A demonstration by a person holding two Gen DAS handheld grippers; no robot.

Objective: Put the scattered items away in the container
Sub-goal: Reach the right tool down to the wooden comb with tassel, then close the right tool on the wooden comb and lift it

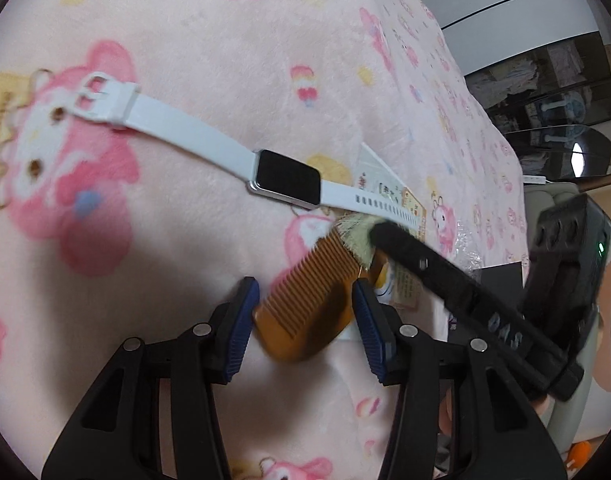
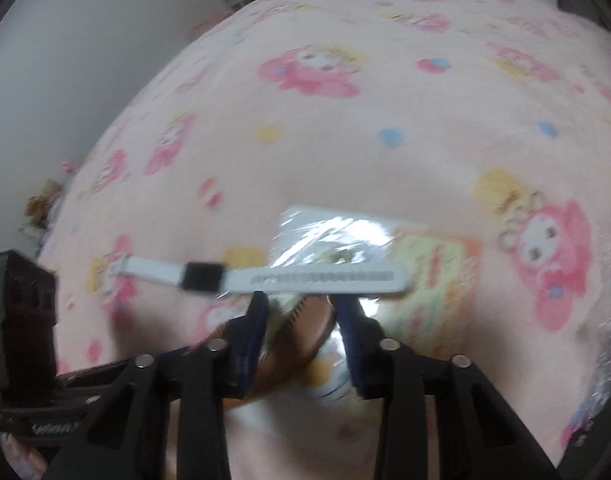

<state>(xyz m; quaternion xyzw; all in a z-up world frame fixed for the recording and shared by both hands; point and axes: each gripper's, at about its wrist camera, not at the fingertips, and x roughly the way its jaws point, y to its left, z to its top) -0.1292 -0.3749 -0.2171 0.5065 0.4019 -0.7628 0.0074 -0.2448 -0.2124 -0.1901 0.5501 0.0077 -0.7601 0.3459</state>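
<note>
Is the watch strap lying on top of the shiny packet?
Touching. In the right wrist view, the watch strap with holes lies straight across the shiny packet, covering part of it with no gap showing.

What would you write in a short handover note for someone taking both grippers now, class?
Left gripper: jaws either side of the brown comb; whether they grip it is unclear.
Right gripper: jaws around the comb's other end; too blurred to tell whether they grip.
Things: the comb, the white watch and a plastic-wrapped packet all lie on the pink blanket; the watch strap crosses the packet.
Done: nothing visibly stowed.
Left: all three items; I cannot make out the container, so find it first.
</note>
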